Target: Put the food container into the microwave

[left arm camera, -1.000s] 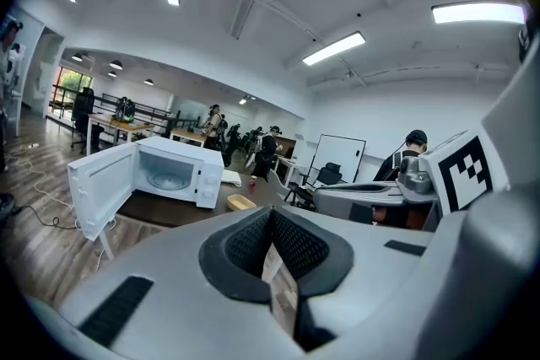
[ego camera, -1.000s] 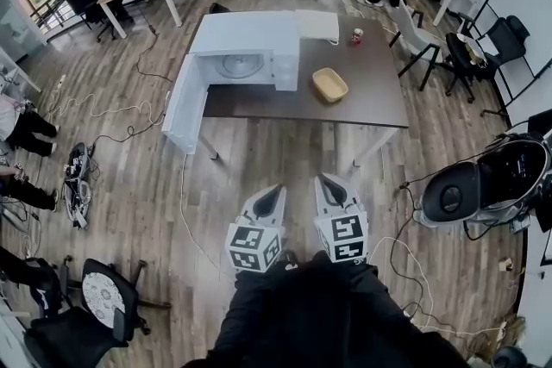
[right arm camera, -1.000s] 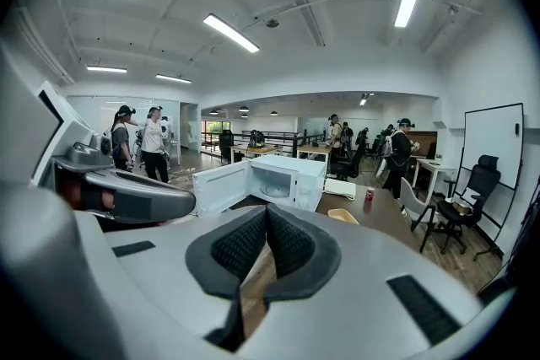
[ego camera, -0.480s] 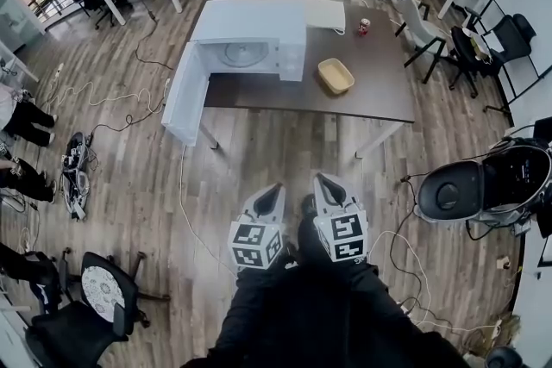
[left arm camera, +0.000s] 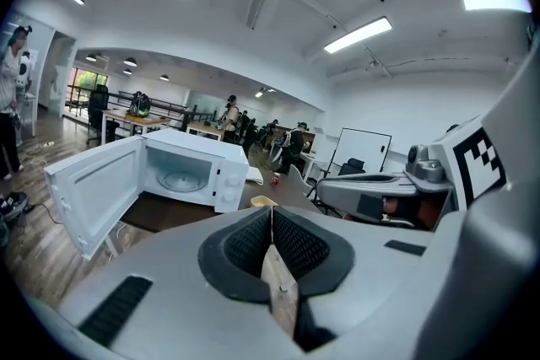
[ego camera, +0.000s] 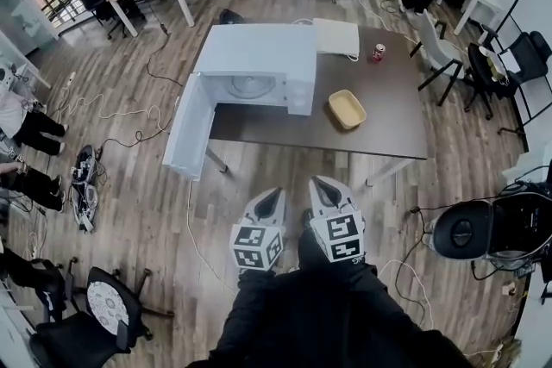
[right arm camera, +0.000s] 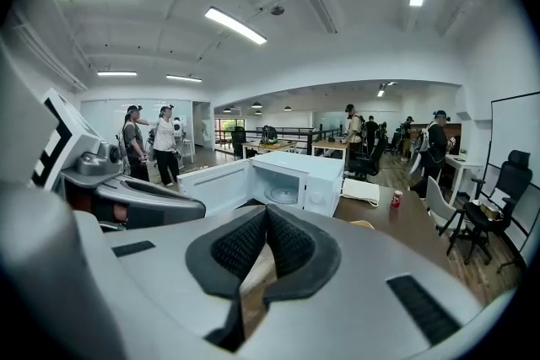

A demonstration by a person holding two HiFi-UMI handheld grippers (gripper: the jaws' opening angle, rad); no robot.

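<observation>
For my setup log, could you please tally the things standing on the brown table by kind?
microwave, white, door open: 1
food container, tan: 1
red can: 1
flat white item, kind unclear: 1
Total: 4

Head view: we cannot see our hands, hidden under the left gripper [ego camera: 269, 201] and right gripper [ego camera: 323, 190]. Our dark clothing covers the floor at 6 o'clock. The microwave [ego camera: 259, 65] top hides most of its cavity, and its controls are too small to make out. The print on the red can [ego camera: 378, 53] is too small to read. At 9 o'clock the edge cuts off a person [ego camera: 19, 123]. At 4 o'clock it also cuts a rounded black machine [ego camera: 487, 228], which we cannot identify.

Left gripper view: the food container [left arm camera: 263, 201] shows only as a sliver above the jaws.
</observation>
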